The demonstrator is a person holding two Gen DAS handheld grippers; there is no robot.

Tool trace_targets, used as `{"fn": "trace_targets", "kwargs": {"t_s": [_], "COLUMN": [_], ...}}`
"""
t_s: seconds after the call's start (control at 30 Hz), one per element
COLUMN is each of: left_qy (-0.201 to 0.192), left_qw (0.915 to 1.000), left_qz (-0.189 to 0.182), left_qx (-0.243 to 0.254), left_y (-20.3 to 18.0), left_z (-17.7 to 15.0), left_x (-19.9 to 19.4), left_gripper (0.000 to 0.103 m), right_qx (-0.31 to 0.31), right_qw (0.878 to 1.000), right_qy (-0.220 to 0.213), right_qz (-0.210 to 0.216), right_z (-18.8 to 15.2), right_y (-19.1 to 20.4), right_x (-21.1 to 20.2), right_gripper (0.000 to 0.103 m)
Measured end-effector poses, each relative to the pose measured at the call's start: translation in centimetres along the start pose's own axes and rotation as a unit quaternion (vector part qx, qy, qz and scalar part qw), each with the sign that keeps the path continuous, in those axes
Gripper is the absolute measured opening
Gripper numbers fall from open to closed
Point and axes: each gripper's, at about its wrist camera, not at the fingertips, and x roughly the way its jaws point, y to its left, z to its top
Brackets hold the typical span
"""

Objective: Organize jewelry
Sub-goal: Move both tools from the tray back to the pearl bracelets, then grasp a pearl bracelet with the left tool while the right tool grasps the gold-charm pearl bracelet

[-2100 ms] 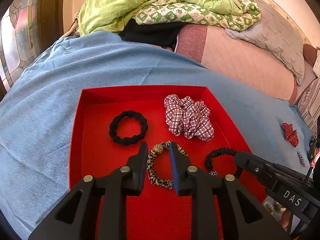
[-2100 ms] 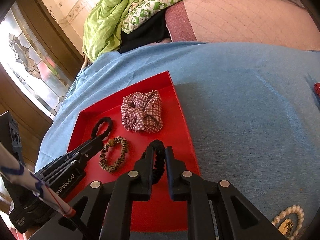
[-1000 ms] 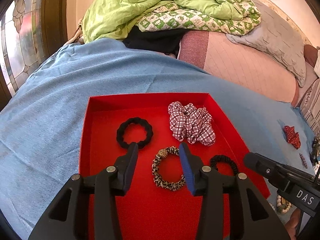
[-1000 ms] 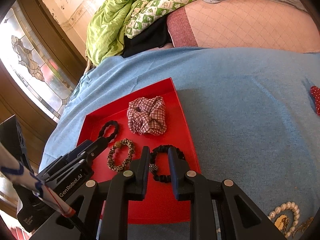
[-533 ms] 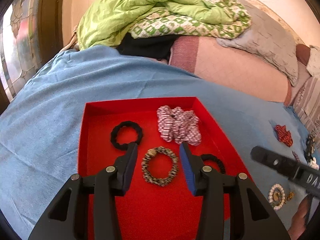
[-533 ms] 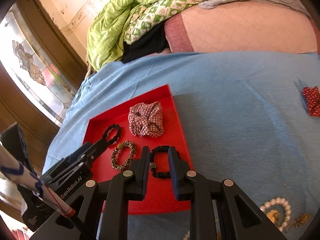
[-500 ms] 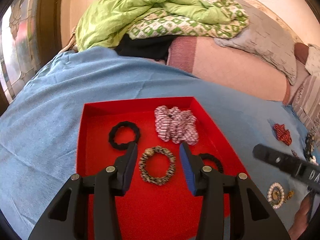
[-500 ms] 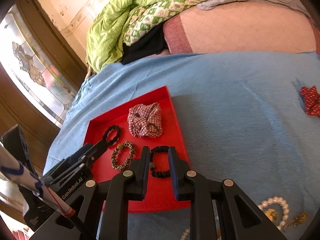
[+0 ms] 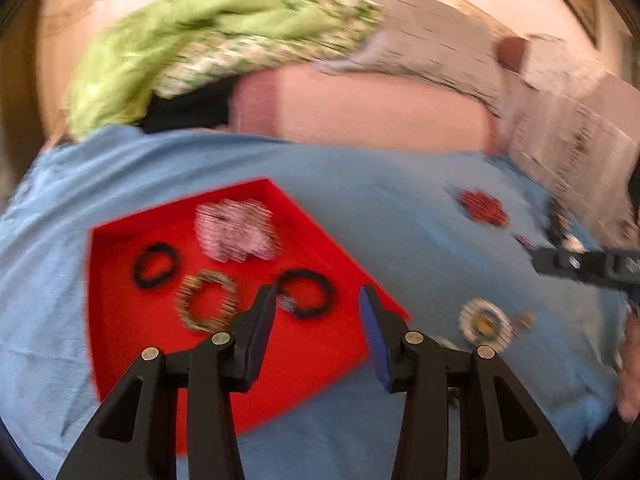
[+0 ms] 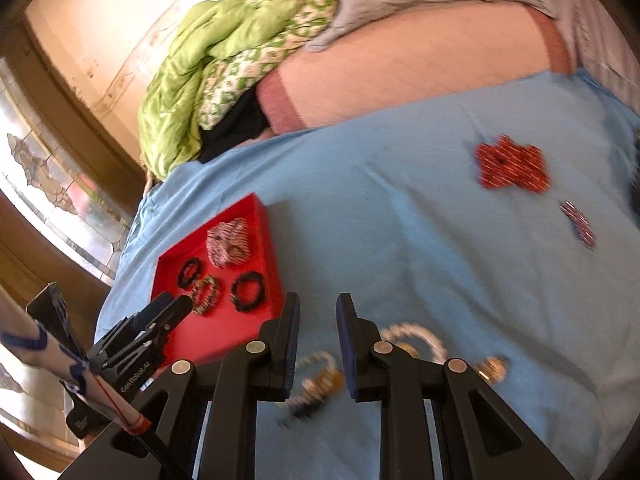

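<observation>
A red tray (image 9: 120,332) (image 10: 192,340) on the blue bedspread holds a plaid scrunchie (image 9: 234,230) (image 10: 229,242), a black hair tie (image 9: 154,266), a leopard hair tie (image 9: 207,307) and a black beaded tie (image 9: 306,293) (image 10: 248,292). My left gripper (image 9: 316,312) is open and empty above the tray's right front corner. My right gripper (image 10: 318,316) is open and empty above loose pearl jewelry (image 10: 416,336) (image 9: 485,321) on the spread. A red scrunchie (image 10: 510,168) (image 9: 482,207) lies farther right.
A small red clip (image 10: 578,224) lies near the red scrunchie. Green quilt (image 9: 192,40) and pillows (image 10: 420,68) are piled at the bed's far side. A stained-glass window (image 10: 48,196) is at the left.
Both grippers have pulled back from the tray and swung right. The right gripper opened wider and is now over the pearl jewelry; the views are motion-blurred.
</observation>
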Motion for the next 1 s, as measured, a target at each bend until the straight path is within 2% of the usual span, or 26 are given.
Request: {"fn": "trace_targets", "kwargs": {"t_s": [0.13, 0.27, 0.37, 0.47, 0.57, 0.67, 0.73, 1.0], "left_qy": [0.05, 0.097, 0.118, 0.134, 0.135, 0.141, 0.134, 0.074], "left_qw": [0.9937, 0.9795, 0.9729, 0.9704, 0.9689, 0.9664, 0.9659, 0.9751], "left_qz": [-0.086, -0.128, -0.132, -0.129, -0.132, -0.139, -0.137, -0.161], "left_qx": [0.051, 0.121, 0.149, 0.154, 0.16, 0.163, 0.174, 0.133], "left_y": [-2.6, -5.6, -7.0, -7.5, -8.1, -8.4, -9.0, -8.6], "left_z": [-1.6, -3.5, -4.3, -4.6, -4.6, -4.6, -4.5, -2.5], "left_x": [0.7, 2.1, 3.2, 4.5, 4.9, 5.3, 5.3, 3.4], "left_gripper": [0.042, 0.042, 0.042, 0.042, 0.038, 0.012, 0.007, 0.005], "right_qx": [0.014, 0.037, 0.04, 0.042, 0.045, 0.049, 0.056, 0.074], "right_qw": [1.0, 0.999, 0.999, 0.999, 0.999, 0.998, 0.998, 0.994], "right_qy": [-0.003, 0.008, 0.01, 0.008, 0.014, 0.02, 0.031, 0.058], "right_qz": [-0.02, -0.03, -0.028, -0.024, -0.022, -0.023, -0.03, -0.049], "right_z": [-0.5, -0.5, 0.0, 0.4, 0.5, 0.4, 0.3, -0.5], "right_y": [-3.1, -5.9, -6.7, -7.0, -7.3, -7.7, -8.2, -9.9], "right_x": [-1.2, -0.9, -0.7, -0.6, -0.2, 0.1, 0.4, 1.1], "right_gripper": [0.02, 0.02, 0.02, 0.02, 0.02, 0.02, 0.02, 0.02]}}
